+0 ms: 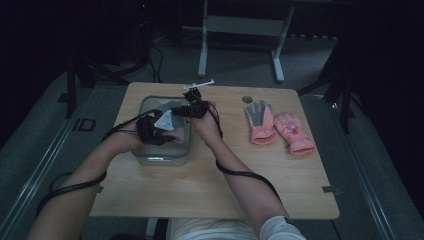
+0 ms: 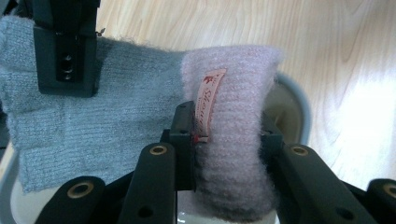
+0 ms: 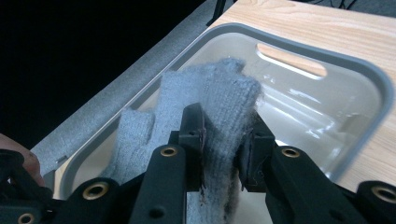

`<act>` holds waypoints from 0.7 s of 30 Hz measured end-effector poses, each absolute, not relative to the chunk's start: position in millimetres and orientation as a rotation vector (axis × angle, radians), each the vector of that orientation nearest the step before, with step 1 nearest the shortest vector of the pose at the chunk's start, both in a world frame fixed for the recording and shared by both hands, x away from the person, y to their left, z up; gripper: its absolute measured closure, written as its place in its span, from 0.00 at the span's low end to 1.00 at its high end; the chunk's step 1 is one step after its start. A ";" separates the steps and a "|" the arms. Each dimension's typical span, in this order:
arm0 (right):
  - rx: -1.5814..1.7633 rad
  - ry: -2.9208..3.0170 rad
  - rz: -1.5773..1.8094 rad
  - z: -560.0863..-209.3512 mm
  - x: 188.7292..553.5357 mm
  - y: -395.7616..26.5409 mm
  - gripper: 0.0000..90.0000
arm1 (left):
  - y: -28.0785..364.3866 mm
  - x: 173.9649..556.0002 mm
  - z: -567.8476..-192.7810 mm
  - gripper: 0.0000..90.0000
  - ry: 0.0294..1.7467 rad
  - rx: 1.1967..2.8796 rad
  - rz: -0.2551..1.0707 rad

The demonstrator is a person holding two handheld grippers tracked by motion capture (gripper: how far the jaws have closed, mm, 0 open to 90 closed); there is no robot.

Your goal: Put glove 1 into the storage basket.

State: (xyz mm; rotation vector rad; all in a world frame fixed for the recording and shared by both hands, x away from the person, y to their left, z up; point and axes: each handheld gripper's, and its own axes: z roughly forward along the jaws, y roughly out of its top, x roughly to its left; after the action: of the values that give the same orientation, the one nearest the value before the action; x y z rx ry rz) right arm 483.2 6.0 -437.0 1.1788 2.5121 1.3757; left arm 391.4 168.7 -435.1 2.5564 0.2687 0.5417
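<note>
Dark room, carpeted floor, and a light wooden desk [image 1: 210,185] in the middle of it. Biggest thing on the desk is the grey plastic tub [image 1: 145,159], so I'll place everything off that. Well to the right of the tub lie two pink gloves [image 1: 280,129], flat and side by side, which looks like a pair already sorted out. Right over the tub, both claws hold a knit glove [image 2: 93,126] between them: the left claw [image 2: 229,140] is clamped on its pale pink cuff, the right claw [image 3: 223,140] is pinched shut on the grey finger end. So I'd guess it's partway, with this glove not yet set down anywhere. The left gripper view shows a little label [image 2: 208,100] sewn on the cuff; the high view is too dim for that.
</note>
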 end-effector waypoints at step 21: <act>1.235 2.589 1.116 -488.5 509.9 40.3 0.80 | 178.7 423.6 -497.1 0.76 0.142 2.711 0.508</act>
State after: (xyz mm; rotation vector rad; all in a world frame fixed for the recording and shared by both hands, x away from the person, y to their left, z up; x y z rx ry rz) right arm 509.9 40.3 -488.5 1.2347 2.5894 1.1157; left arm 423.6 178.7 -497.1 2.7108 0.1421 0.5083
